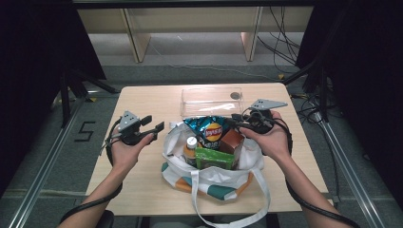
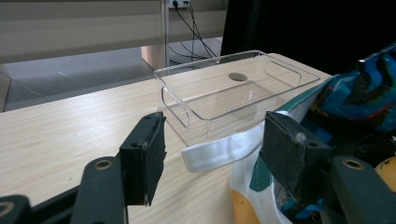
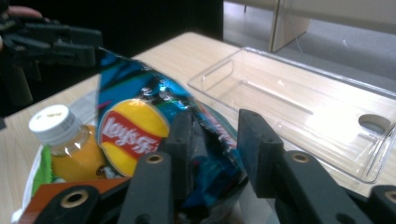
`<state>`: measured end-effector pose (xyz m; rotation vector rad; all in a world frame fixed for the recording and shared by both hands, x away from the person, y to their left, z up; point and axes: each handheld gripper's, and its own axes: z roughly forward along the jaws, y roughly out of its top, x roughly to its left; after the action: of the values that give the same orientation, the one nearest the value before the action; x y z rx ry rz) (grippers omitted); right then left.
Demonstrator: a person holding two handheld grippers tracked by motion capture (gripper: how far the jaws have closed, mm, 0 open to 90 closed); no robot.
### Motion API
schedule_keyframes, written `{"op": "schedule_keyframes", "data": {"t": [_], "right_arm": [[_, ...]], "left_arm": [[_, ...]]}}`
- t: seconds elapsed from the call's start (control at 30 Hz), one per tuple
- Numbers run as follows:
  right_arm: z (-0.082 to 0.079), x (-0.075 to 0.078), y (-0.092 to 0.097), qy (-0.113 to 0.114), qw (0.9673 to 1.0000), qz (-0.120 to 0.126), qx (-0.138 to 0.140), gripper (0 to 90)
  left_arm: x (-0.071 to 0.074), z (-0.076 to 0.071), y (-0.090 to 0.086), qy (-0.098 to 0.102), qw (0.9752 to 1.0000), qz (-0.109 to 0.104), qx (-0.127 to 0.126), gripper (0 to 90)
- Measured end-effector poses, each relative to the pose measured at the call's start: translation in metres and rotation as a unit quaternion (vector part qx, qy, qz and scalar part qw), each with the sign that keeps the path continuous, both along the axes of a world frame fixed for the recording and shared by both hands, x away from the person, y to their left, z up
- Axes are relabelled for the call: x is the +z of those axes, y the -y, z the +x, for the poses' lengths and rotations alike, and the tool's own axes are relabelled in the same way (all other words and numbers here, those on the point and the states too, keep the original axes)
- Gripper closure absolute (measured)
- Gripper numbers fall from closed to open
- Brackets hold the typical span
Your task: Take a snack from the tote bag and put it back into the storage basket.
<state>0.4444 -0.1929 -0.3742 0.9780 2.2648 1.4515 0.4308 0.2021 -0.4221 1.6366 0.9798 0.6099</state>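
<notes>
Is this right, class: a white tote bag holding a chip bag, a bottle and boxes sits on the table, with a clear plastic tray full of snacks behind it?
Not quite. The clear plastic tray behind the tote bag is empty, as the high view shows; the chip bag, bottle and boxes are in the tote.

High view: fixed above person's side of table (image 1: pixel 142 190), facing forward and down; covers whole tabletop from distance. Left gripper view: rides on left gripper (image 2: pixel 210 154), looks along own jaws, low and close over table; clear tray (image 2: pixel 233 88) ahead beyond jaws. Right gripper view: rides on right gripper (image 3: pixel 210 144), looks along own jaws, very close to chip bag (image 3: pixel 140 116) between jaws. All three views share clear tray and chip bag.
</notes>
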Motion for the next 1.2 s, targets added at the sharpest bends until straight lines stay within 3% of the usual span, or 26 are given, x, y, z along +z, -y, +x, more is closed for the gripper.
{"op": "schedule_keyframes", "data": {"t": [0.1,0.23,0.27,0.3,0.47,0.57,0.6,0.77,1.07,1.2], "right_arm": [[0.001,-0.001,-0.003,-0.014,0.9999,-0.007,-0.001,70.6],[0.004,-0.005,-0.004,-0.005,0.9999,-0.009,-0.002,79.3],[0.007,-0.004,-0.003,0.006,0.9997,-0.019,0.017,81.6],[0.006,-0.004,-0.003,-0.002,0.9998,-0.017,0.011,83.2],[0.002,-0.005,-0.006,0.0,0.9999,-0.014,-0.006,84.3],[0.003,-0.005,-0.003,0.019,0.9995,-0.024,-0.002,88.2],[0.001,-0.005,-0.004,0.002,0.9999,-0.015,-0.005,88.8],[-0.002,-0.004,-0.005,0.011,0.9999,-0.01,-0.004,89.8],[-0.006,0.003,-0.007,0.052,0.9986,0.009,-0.005,90.0],[-0.01,0.006,-0.007,0.056,0.9981,0.022,-0.011,90.0]], "left_arm": [[0.0,0.0,0.0,-0.001,1.0,-0.001,0.0,38.8],[-0.001,0.0,0.0,-0.001,1.0,0.0,0.001,38.8],[-0.001,0.001,0.0,-0.001,1.0,0.0,0.001,38.8],[-0.001,0.001,0.0,0.0,1.0,0.001,0.001,38.8],[-0.002,0.001,0.0,0.0,1.0,0.003,0.0,38.8],[-0.003,0.001,0.0,-0.001,1.0,0.004,0.0,38.8],[-0.003,0.0,0.001,-0.002,1.0,0.005,0.0,38.8],[-0.004,0.001,0.0,-0.001,1.0,0.006,0.001,38.9],[-0.006,0.002,0.0,-0.002,0.9999,0.009,0.003,39.2],[-0.006,0.002,0.001,-0.002,0.9999,0.01,0.003,39.2]]}}
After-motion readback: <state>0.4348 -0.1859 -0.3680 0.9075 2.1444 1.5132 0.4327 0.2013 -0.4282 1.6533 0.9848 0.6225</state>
